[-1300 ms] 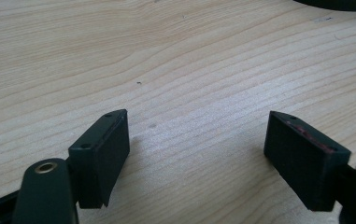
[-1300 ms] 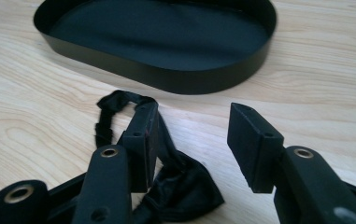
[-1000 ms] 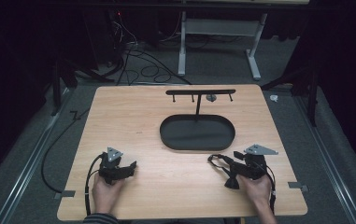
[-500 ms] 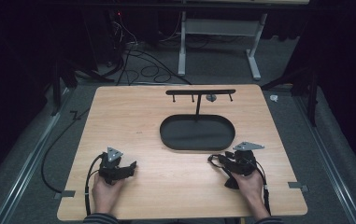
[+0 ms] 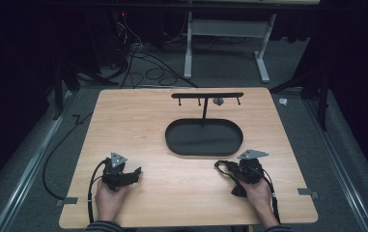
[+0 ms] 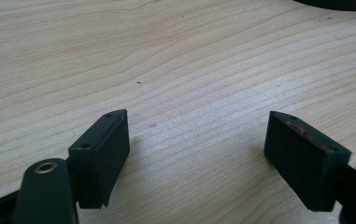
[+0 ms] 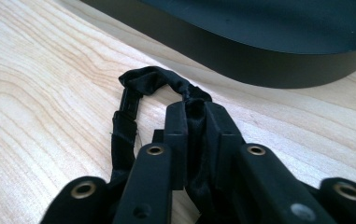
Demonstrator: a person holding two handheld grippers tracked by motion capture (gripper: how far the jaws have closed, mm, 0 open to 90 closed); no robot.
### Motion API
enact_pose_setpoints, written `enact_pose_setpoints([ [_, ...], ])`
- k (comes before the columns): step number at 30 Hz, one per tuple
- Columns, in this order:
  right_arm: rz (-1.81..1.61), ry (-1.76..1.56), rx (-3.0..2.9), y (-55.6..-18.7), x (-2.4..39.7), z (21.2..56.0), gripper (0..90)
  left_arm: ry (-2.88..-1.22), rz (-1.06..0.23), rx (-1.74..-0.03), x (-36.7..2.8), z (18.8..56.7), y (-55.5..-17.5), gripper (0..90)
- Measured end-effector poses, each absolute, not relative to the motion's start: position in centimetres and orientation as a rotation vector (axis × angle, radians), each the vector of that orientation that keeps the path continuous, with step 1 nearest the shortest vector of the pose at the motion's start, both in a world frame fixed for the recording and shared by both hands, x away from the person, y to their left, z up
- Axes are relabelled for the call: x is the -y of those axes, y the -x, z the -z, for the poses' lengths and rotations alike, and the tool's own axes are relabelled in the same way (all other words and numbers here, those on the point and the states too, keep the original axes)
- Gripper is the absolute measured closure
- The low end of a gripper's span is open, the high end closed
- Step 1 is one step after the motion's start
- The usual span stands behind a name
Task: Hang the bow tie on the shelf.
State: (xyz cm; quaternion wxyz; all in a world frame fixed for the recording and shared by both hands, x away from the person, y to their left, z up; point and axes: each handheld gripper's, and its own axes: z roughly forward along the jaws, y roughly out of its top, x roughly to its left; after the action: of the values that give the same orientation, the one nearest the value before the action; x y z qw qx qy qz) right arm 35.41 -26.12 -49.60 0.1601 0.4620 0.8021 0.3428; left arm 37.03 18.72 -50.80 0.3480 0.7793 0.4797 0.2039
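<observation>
Fabric sits pinched between my right jaws: the right gripper (image 7: 195,122) has just been closing, and now the two black pads press flat on a dark scrunchie-like fabric band (image 7: 153,80), squeezing a fold of it with almost no gap left. The rest of the band loops out ahead of the jaws toward 11 o'clock and lies on the wooden table (image 7: 35,93); I judge it is gripped at one edge so the free loop can hang open once it is lifted. In the high view the band (image 5: 223,166) trails from my right gripper (image 5: 234,172) toward 9 o'clock.

My left gripper (image 6: 199,154) has its jaws spread wide, with only bare wood between the pads; it holds and touches nothing. In the high view it (image 5: 132,173) rests low on the table near the front edge at about 7 o'clock from the table's middle, well apart from the band, which I read as waiting its turn.

Just beyond my right jaws, at 12 o'clock, stands the dark oval tray (image 7: 269,65), its wall near the band but not touching it. From the tray (image 5: 177,145) rises a thin post carrying a crossbar with short pegs (image 5: 207,95) at the far side of the table. A peg there seems the likely home for the band, so the next move calls for a lift clear of the tray rim.
</observation>
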Motion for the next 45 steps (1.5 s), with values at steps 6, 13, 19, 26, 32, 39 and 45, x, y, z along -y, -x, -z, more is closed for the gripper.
enact_pose_setpoints([
  [6,-1.013,-1.296,-2.275,-35.0,26.2,49.3,85.2,-2.021,-0.529,-1.242,-18.7,50.8,-37.0,22.8],
  [13,-1.037,-1.256,-2.217,-34.1,26.7,48.0,85.4,-2.022,-0.528,-1.243,-18.7,50.8,-37.0,22.8],
  [19,-1.069,-1.253,-2.169,-33.7,27.4,46.6,85.5,-2.021,-0.529,-1.242,-18.7,50.8,-37.0,22.8],
  [26,-1.057,-1.218,-2.143,-33.4,27.7,45.0,85.5,-2.021,-0.529,-1.242,-18.7,50.8,-37.0,22.8],
  [32,-1.077,-1.2,-2.112,-33.3,28.0,43.9,85.5,-2.021,-0.529,-1.242,-18.7,50.8,-37.0,22.8],
  [39,-1.107,-1.178,-2.075,-33.5,28.3,42.3,85.6,-2.021,-0.529,-1.242,-18.7,50.8,-37.0,22.8],
  [45,-1.114,-1.181,-2.06,-33.7,28.5,41.9,85.7,-2.021,-0.529,-1.242,-18.7,50.8,-37.0,22.8],
])
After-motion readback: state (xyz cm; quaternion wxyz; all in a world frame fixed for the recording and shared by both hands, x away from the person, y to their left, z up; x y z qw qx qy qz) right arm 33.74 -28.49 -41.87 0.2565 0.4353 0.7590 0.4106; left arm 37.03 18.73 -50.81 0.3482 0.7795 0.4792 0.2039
